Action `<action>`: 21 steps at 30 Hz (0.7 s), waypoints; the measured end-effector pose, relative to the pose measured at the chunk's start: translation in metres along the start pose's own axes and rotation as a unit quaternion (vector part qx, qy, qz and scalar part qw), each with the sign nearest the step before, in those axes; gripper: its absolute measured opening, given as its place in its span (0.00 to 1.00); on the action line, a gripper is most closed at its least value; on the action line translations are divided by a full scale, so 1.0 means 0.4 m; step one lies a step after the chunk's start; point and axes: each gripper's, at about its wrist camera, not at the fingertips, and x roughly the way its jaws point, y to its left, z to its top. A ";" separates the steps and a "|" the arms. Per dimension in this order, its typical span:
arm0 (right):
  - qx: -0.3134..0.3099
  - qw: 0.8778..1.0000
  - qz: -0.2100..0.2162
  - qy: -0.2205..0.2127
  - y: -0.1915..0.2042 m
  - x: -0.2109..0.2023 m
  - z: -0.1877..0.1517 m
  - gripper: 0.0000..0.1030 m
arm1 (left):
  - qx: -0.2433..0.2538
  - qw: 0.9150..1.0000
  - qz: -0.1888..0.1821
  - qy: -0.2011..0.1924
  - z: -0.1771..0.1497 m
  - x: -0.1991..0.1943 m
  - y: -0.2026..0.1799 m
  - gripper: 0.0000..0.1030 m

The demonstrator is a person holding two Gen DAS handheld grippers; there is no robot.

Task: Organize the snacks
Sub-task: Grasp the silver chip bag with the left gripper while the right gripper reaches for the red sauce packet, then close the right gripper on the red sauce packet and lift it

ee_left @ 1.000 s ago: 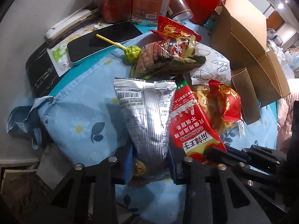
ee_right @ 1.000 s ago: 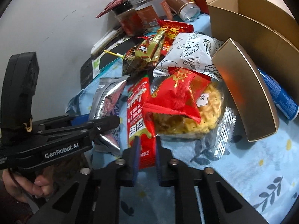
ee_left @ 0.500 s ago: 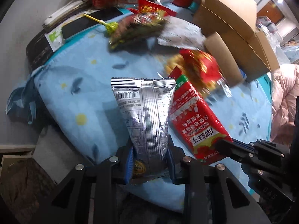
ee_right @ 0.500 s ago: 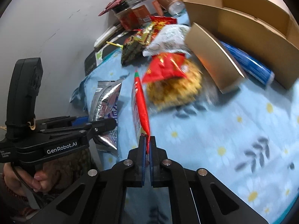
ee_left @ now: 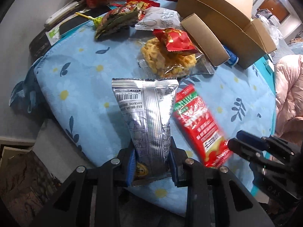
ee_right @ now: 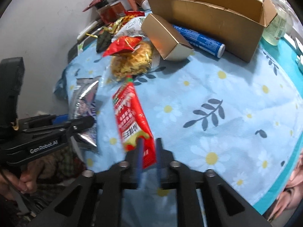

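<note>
My left gripper [ee_left: 152, 162] is shut on the lower end of a silver snack packet [ee_left: 145, 113], which hangs over the blue flowered tablecloth [ee_left: 81, 87]. To its right, a red snack packet [ee_left: 198, 124] shows blurred, its bottom end at the tip of my right gripper [ee_left: 234, 141]. In the right wrist view the right gripper [ee_right: 149, 151] has jaws opening. The red packet [ee_right: 130, 113] has its lower end between the blue pads, with gaps showing beside it. My left gripper [ee_right: 89, 121] and the silver packet [ee_right: 83, 102] appear at the left.
A pile of snacks sits farther back: a noodle snack [ee_right: 132, 60] under a small red packet [ee_right: 121, 44], plus a white and a dark packet. A small gold box [ee_right: 166, 37], a blue tube [ee_right: 198, 37] and an open cardboard box [ee_right: 208, 13] stand behind. Jars line the wall.
Both grippers drew back from the snack pile toward the near table edge, carrying their packets. The right jaws, tight on the red packet's edge before, have parted, and the packet has turned.
</note>
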 end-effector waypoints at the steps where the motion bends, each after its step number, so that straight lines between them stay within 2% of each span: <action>1: -0.004 1.000 -0.002 -0.005 0.001 0.001 0.004 0.44 | -0.004 1.000 0.002 -0.001 0.001 0.003 0.000 0.29; 2: -0.007 1.000 -0.003 -0.010 0.001 0.003 0.005 0.53 | -0.007 1.000 0.003 -0.002 -0.001 0.003 0.004 0.29; 3: -0.016 1.000 -0.007 -0.018 0.005 0.003 0.011 0.55 | -0.009 1.000 0.004 -0.004 -0.001 0.005 0.003 0.29; 13: -0.115 0.993 -0.017 0.004 0.084 0.083 0.056 0.56 | -0.016 1.000 0.014 -0.010 0.001 0.020 0.020 0.29; 18: -0.135 0.990 -0.028 0.023 0.110 0.122 0.050 0.56 | -0.025 1.000 0.011 -0.013 0.009 0.026 0.033 0.29; 21: -0.151 0.988 -0.038 0.021 0.127 0.136 0.043 0.62 | -0.028 0.999 0.016 -0.010 0.017 0.035 0.042 0.29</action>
